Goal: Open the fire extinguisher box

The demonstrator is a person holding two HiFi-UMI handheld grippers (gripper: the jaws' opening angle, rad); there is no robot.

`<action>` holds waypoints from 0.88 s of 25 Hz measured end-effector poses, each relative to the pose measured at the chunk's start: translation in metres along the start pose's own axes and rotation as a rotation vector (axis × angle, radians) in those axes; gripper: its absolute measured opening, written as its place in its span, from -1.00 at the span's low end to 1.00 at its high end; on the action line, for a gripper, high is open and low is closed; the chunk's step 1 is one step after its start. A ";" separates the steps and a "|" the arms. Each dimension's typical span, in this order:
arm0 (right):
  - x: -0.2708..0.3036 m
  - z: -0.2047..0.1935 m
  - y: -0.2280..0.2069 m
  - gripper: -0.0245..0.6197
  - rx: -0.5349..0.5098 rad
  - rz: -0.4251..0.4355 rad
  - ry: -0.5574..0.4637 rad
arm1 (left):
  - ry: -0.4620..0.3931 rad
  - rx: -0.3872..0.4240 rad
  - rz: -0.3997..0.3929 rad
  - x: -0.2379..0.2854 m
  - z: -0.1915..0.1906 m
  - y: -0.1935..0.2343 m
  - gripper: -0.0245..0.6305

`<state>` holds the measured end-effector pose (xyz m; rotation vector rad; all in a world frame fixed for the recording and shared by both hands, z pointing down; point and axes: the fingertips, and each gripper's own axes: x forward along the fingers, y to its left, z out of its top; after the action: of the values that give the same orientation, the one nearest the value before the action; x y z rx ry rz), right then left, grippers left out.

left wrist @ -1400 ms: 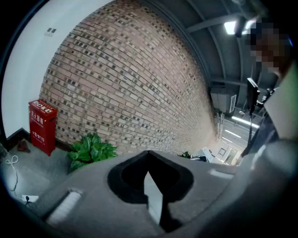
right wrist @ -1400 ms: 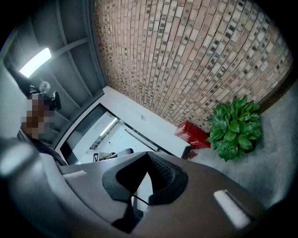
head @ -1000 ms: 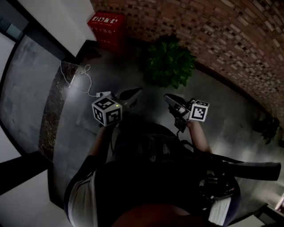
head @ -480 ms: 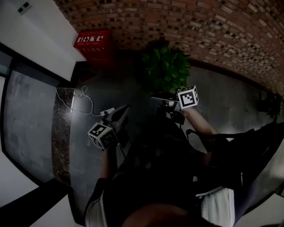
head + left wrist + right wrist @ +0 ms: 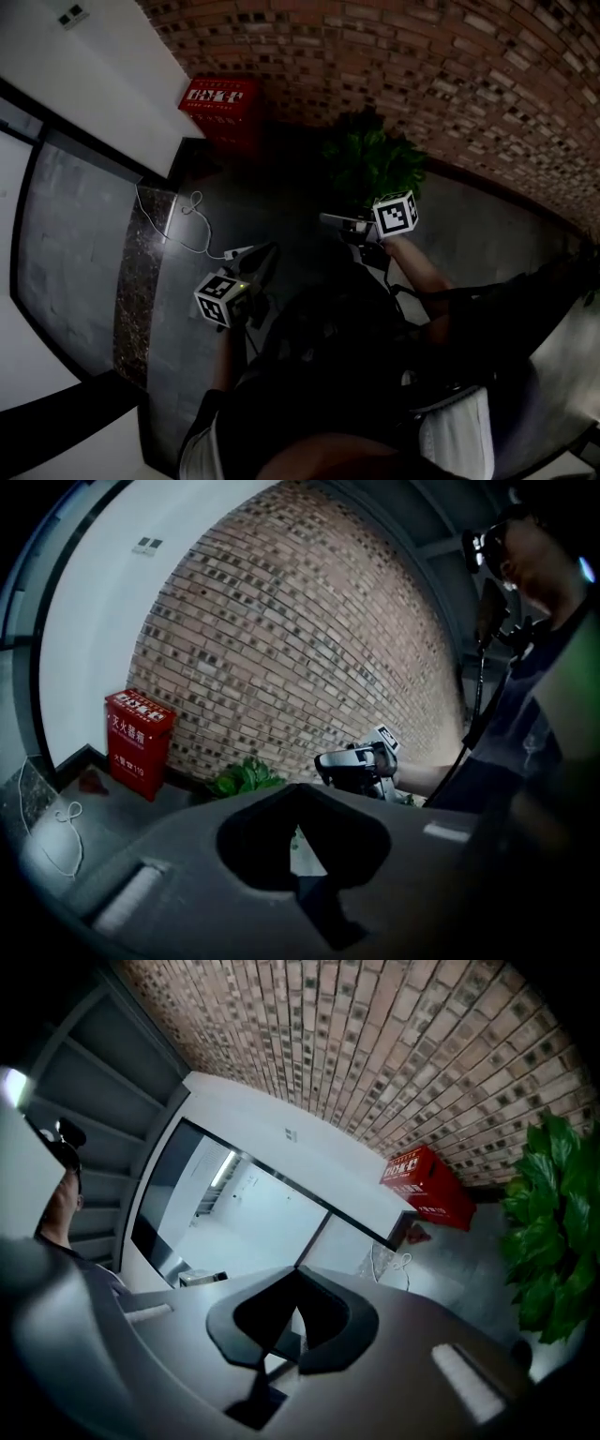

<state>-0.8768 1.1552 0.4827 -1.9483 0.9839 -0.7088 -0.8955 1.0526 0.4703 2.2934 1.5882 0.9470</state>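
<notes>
Closed red fire extinguisher box point(image 5: 221, 105) against brick wall point(image 5: 422, 56)

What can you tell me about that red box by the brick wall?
The red box is an upright, metal-looking cabinet with white characters on its top and front. It looks shut and stands on the dark floor against the brick wall, in the corner by the white wall. A plant sits beside it, apart.

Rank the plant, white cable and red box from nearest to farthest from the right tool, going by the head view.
1. Plant, just beyond the right tool.
2. White cable, on the floor, left.
3. Red box, far corner.
</notes>
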 end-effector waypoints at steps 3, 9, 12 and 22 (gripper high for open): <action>-0.005 0.036 -0.021 -0.92 -0.063 -0.012 0.048 | -0.012 -0.024 0.008 0.038 0.032 0.007 -0.94; -0.035 0.084 -0.067 -0.92 -0.038 0.019 0.096 | -0.038 -0.057 0.017 0.100 0.085 0.007 -0.94; -0.041 0.107 -0.083 -0.92 -0.015 0.044 0.118 | -0.083 -0.128 0.027 0.115 0.108 0.012 -0.94; 0.011 0.146 -0.111 -0.92 0.019 0.122 0.174 | -0.100 -0.116 0.189 0.111 0.129 0.089 -0.94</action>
<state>-0.7189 1.2462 0.5050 -1.8157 1.1866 -0.8253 -0.7254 1.1408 0.4574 2.3994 1.2618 0.9234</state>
